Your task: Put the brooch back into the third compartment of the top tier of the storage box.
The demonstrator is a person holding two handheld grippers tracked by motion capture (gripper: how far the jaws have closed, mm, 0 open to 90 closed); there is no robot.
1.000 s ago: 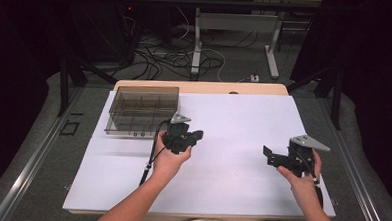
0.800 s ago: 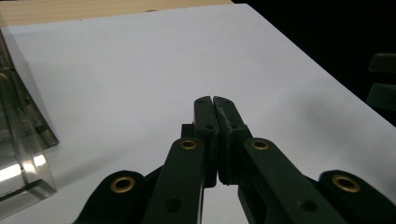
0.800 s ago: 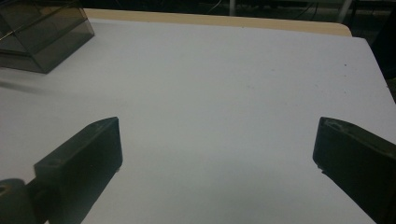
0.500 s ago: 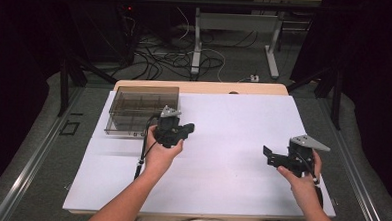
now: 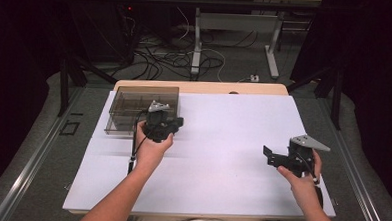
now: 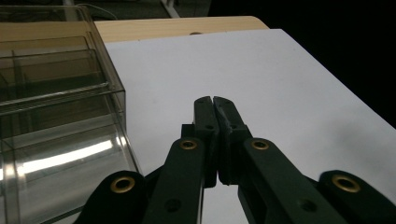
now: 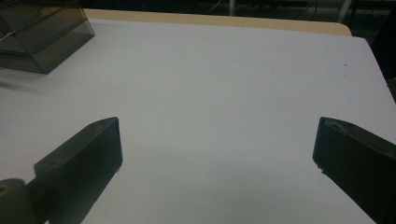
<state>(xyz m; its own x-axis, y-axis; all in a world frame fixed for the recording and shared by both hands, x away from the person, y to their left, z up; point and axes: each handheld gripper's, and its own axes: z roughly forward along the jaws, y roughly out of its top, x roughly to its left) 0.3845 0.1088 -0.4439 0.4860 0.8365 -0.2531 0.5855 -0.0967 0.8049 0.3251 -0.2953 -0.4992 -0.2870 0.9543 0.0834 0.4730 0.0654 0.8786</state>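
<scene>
Left gripper, jaws closed on nothing, is held just beside the clear box at the worktop's far left corner; a knock is risked. Right gripper, jaws wide apart, is held near the right edge.

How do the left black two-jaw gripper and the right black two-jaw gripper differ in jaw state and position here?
The left black two-jaw gripper has its jaws pressed together on nothing, while the right black two-jaw gripper has its jaws spread wide. The left one sits beside the clear smoky plastic compartment box at the table's far left; the right one is near the right edge of the white table surface, well apart from the box. Both are hand-held above the table and empty.
</scene>
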